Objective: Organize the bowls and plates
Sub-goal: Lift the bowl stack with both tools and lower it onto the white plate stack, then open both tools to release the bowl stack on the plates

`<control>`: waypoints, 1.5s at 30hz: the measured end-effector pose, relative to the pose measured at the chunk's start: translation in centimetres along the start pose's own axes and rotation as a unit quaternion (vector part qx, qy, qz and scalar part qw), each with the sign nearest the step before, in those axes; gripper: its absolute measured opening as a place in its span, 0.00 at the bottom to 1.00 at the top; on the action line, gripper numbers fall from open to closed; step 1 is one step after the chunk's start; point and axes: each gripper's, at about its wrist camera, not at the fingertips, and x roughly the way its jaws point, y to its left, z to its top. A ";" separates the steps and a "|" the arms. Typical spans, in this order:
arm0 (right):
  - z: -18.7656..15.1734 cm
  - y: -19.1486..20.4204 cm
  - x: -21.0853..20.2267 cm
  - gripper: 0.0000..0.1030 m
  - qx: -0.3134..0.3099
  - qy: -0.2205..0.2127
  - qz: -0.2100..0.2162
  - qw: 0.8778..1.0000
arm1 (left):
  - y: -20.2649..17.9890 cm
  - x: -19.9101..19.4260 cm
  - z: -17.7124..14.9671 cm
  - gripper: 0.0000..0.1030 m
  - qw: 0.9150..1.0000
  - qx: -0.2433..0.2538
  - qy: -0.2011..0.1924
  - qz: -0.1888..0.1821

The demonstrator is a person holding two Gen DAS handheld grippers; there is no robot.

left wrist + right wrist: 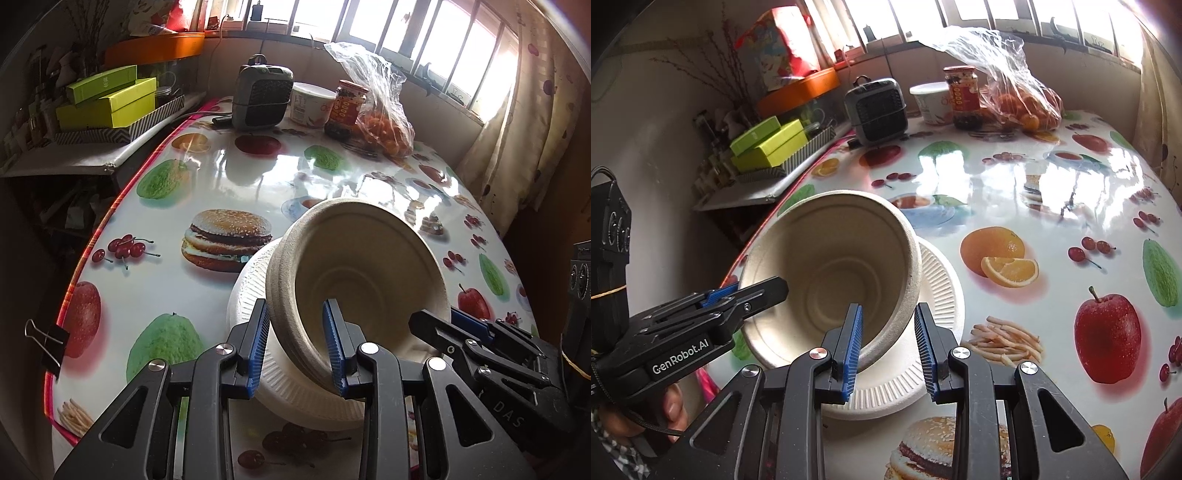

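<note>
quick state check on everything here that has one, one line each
left gripper: shut on the bowl's rim
right gripper: shut on the bowl's opposite rim
bowl: empty, tilted, held over the plate
plate: white, lying flat on the table, under the bowl
plastic bag: lying open-topped, oranges inside
jar: upright, lid on
white tub: upright, lid on
table: covered by a glossy fruit-print cloth

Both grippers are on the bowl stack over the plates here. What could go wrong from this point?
1. The beige bowl stack is tilted, each gripper pinching only its rim: left gripper, right gripper. Uneven pull could split the stack or drop it.
2. Its lower edge looks close to the white plates; setting it down askew may push them.
3. The plates sit near the table edge, so a shove could tip them off.
</note>
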 end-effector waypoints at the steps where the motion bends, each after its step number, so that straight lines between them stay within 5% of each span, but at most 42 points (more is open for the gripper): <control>1: 0.0 -0.1 0.1 0.28 0.001 0.001 0.000 1.000 | 0.1 0.0 0.0 0.30 1.000 -0.001 0.002 0.000; 17: 0.3 0.0 0.6 0.28 0.002 -0.001 -0.001 1.000 | 0.4 0.9 0.1 0.33 1.000 0.000 0.012 0.004; 20: 0.3 0.0 0.5 0.38 0.003 -0.001 -0.004 1.000 | 0.4 0.9 0.0 0.38 1.000 0.000 0.011 0.004; 45: -0.3 1.1 -1.3 0.55 -0.026 -0.033 -0.034 0.999 | 0.3 -0.8 -0.4 0.52 1.000 0.003 -0.017 0.015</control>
